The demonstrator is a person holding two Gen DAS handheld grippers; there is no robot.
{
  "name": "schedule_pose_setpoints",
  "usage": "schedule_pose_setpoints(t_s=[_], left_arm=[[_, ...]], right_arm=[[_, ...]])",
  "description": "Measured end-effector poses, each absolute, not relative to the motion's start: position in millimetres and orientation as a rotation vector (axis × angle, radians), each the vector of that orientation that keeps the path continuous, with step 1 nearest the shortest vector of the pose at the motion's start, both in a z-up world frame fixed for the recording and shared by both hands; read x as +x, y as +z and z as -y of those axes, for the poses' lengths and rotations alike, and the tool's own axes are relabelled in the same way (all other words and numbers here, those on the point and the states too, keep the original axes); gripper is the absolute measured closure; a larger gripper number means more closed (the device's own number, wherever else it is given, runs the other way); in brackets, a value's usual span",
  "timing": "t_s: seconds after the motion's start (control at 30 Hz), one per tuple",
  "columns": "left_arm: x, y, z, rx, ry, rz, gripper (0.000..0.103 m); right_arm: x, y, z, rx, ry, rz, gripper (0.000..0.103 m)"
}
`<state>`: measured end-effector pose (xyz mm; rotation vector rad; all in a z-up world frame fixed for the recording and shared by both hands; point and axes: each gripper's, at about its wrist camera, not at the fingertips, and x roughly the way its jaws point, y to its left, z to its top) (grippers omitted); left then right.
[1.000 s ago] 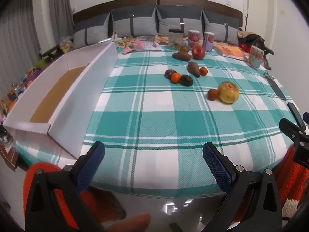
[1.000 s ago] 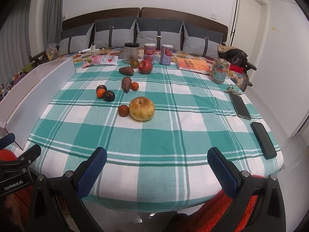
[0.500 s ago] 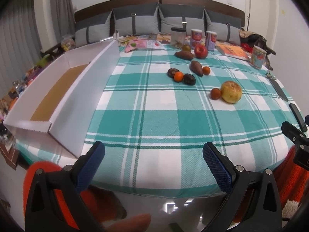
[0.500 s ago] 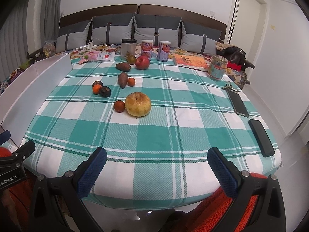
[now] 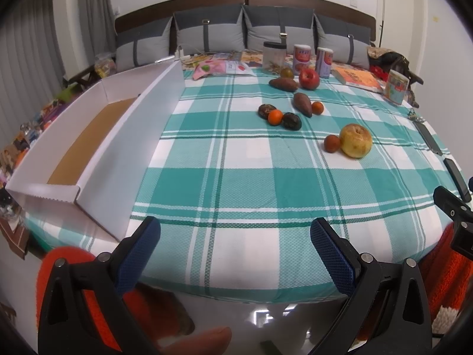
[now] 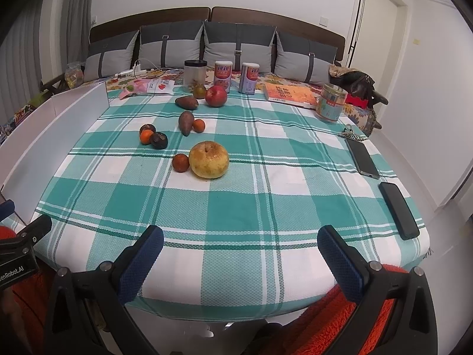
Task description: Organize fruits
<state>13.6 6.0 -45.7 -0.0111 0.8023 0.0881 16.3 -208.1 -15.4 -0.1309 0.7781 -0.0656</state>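
Blue-padded fingers frame the bottom of both views: our left gripper (image 5: 235, 251) and our right gripper (image 6: 241, 254) both hang spread wide and empty at the near edge of the checked tablecloth (image 6: 236, 207), over the bare white-and-teal squares. Compared with a second ago the fruit sits a little lower and larger in both cameras, so we have been easing forward toward the table (the fruit itself has not shifted), and we judge this to be the approach before the first pick, with nothing sorted yet. Nearest to us is the big yellow apple (image 6: 209, 160) with a small brownish-red fruit (image 6: 180, 162) touching its left side. Behind them lies a tight cluster of two dark fruits and a small orange (image 6: 145, 136), and just right of that a sweet potato (image 6: 185, 122) with another little orange (image 6: 198, 125) beside it. Farther back a second sweet potato (image 6: 186, 102), a red apple (image 6: 216, 96) and a small greenish fruit (image 6: 199, 91) sit near the tins. Along the left edge runs the long white cardboard box (image 5: 97, 148), its brown floor bare; we take it as the likely place for the fruit. Two phones (image 6: 399, 210) lie well apart on the right.
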Motion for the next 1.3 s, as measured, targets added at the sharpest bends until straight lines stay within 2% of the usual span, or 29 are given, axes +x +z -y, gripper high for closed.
schedule_pose_setpoints(t_s=[0.43,0.67,0.97,1.17,1.3], left_arm=[[13.9,-44.0,-7.7,0.007,0.092,-0.787,0.001],[23.6,-18.1,-31.6,0.152,0.154,-0.606,0.001],[60.4,11.9,-102.5,0.205,0.252,-0.516,0.001],[107.0,-19.3,-132.7,0.329,0.332,-0.663,0.001],[108.0,-20.0,-126.7,0.354,0.357,-0.664,0.001]], right_arm=[[16.2,-12.1,211.9,-0.129,-0.069,-0.768,0.000],[12.7,-11.0,212.6,-0.118,-0.063,-0.743,0.000],[13.1,-17.4,212.8,-0.114,-0.045,-0.753,0.000],[24.9,-7.6,224.8,-0.125,0.042,-0.772,0.000],[36.6,10.1,241.6,-0.184,0.071,-0.764,0.000]])
